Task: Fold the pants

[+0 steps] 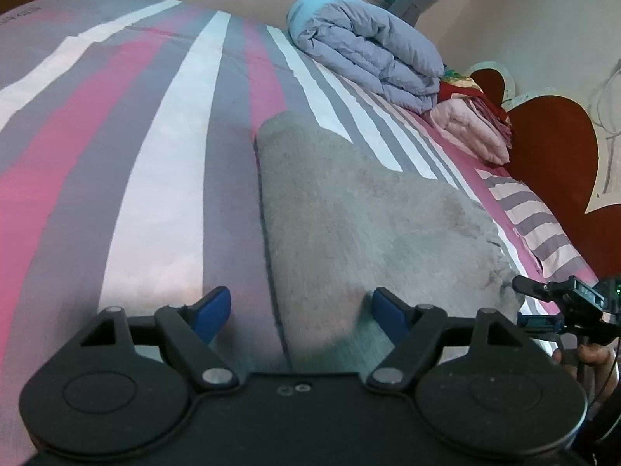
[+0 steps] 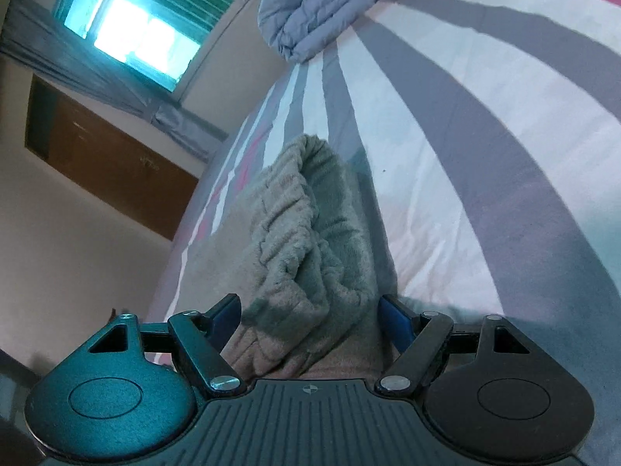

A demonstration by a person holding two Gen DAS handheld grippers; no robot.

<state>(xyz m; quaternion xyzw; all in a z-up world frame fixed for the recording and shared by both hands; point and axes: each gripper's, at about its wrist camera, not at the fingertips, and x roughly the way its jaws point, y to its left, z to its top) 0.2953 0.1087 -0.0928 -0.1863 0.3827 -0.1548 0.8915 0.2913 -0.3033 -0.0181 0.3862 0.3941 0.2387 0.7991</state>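
While both tongs sit low over the striped bedsheet (image 1: 155, 194), the grey fleece pants (image 1: 349, 233) lie flat on it, long axis running straight ahead of the left gripper (image 1: 300, 306) and away toward the folded blue-grey quilt (image 1: 368, 50) at the far end. Quilt sits well beyond the far tip of the pants, with a pink folded cloth (image 1: 469, 132) just right of it.

Left gripper: spread wide, holding nothing. Its left finger is over bare sheet, its right finger over fleece, so the pants' left edge runs between them. Near end of the garment is right under it.

Right gripper (image 2: 310, 310): also spread, blue pads either side of the bunched elastic waistband (image 2: 295, 209) (looks like the waist end, ribbed and rumpled). Fabric fills the gap but the pads aren't pinching it, as far as I can tell. Right is the nearer one to a graspable edge; it appears at the far right of the left wrist view, beside the pants' right edge.

My read: fold not started at this end. Next grasp depends on closing over the waistband, then carrying it along the long axis.
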